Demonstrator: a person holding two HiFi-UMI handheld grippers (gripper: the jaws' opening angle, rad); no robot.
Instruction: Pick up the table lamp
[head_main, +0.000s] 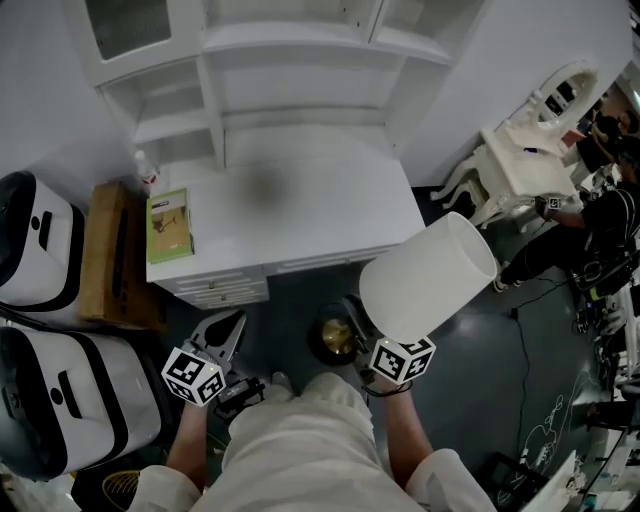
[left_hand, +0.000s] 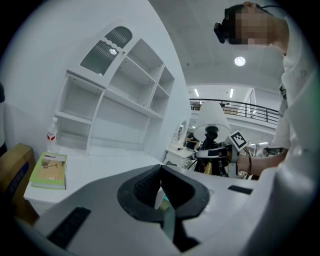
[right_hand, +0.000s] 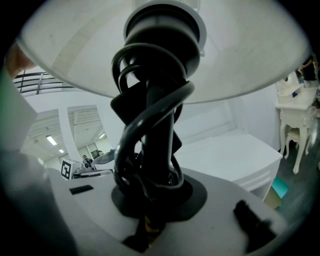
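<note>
The right gripper (right_hand: 150, 202) has its fingers clamped on the cord-wrapped stem of the table lamp (head_main: 428, 278), held tilted over the floor (head_main: 520, 400), nearer than the white worktop (head_main: 320, 215). To its left, the left gripper (left_hand: 161, 189) has its fingers together, empty.

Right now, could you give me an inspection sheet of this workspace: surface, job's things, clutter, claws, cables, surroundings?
Surface: white desk, shelves behind it.
Job's things: table lamp held tilted, clear of the desk.
Clutter: green book and bottle on the desk's left; cardboard box beside it.
Claws: right claw shut on the lamp's stem; left claw shut, empty.
Cables: black cord wound round the lamp's stem.
Surroundings: white cases at left; ornate white table and a person at right.
</note>
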